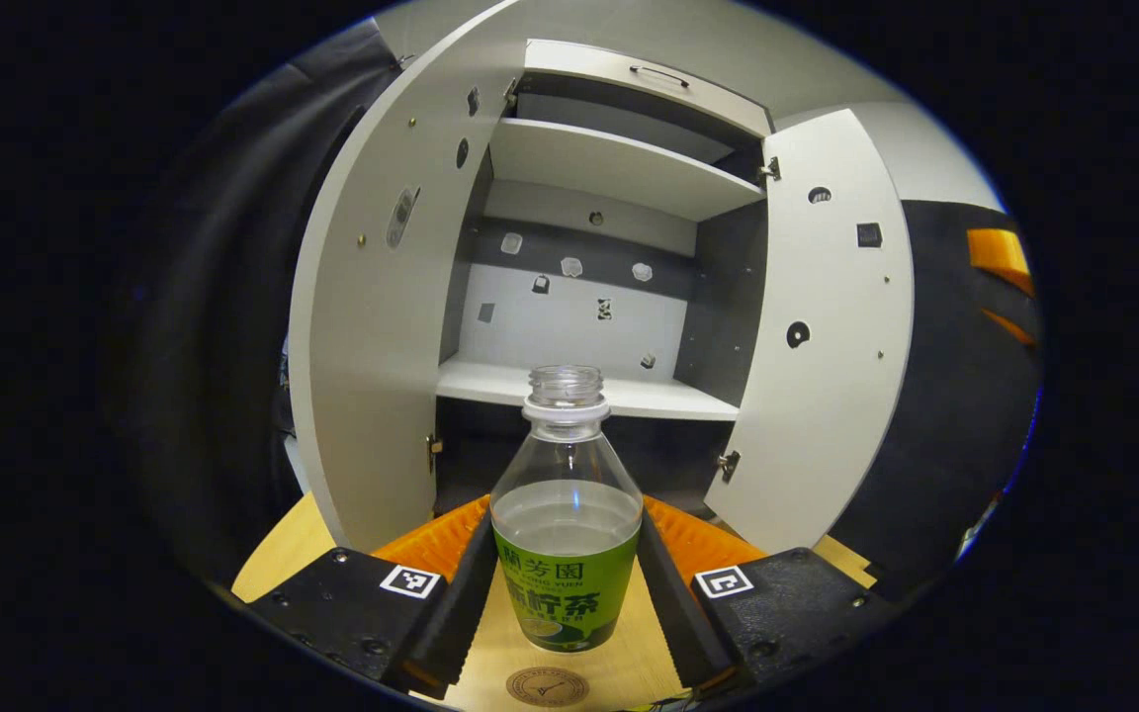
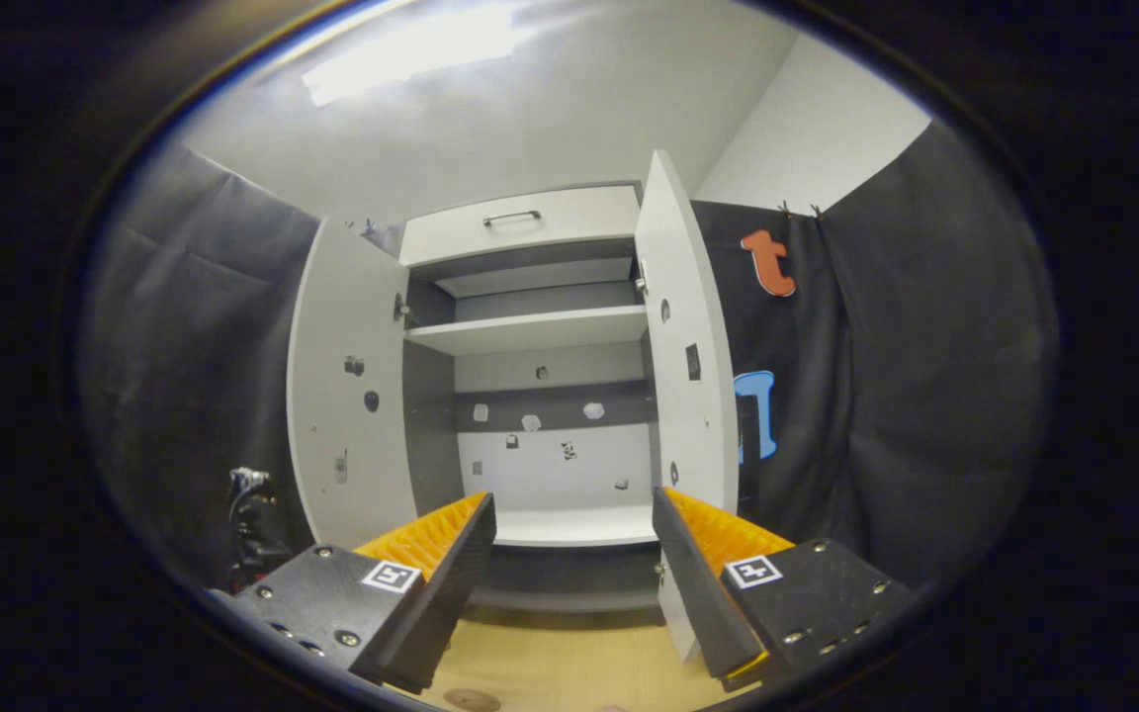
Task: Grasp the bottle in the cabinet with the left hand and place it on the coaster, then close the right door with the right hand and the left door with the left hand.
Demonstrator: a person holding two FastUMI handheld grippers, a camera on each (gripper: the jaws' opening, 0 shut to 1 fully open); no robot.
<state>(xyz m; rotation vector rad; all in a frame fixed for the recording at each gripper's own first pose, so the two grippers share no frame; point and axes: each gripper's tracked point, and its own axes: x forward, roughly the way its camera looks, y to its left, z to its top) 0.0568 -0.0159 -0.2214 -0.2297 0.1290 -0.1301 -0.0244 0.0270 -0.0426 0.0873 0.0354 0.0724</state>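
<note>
The cabinet (image 1: pixel 594 287) stands at the back of the wooden table (image 1: pixel 278 559) with both doors swung wide: the left door (image 1: pixel 372 326) and the right door (image 1: pixel 832 336) flank bare shelves, and a drawer with a metal handle (image 1: pixel 658 74) runs across the top. From the right gripper view the same cabinet (image 2: pixel 540 396) stands farther off, its left door (image 2: pixel 342 425) and right door (image 2: pixel 683 336) open. The left gripper (image 1: pixel 567 578) has its jaws clenched on the bottle (image 1: pixel 566 514), pressing both sides of the green label; the bottle is upright, uncapped, partly full of clear liquid, in front of the cabinet and above the table. The right gripper (image 2: pixel 574 583) has its jaws spread apart, holding nothing. The round coaster (image 1: pixel 547 685) lies on the table just below the bottle's base; whether they touch cannot be told.
</note>
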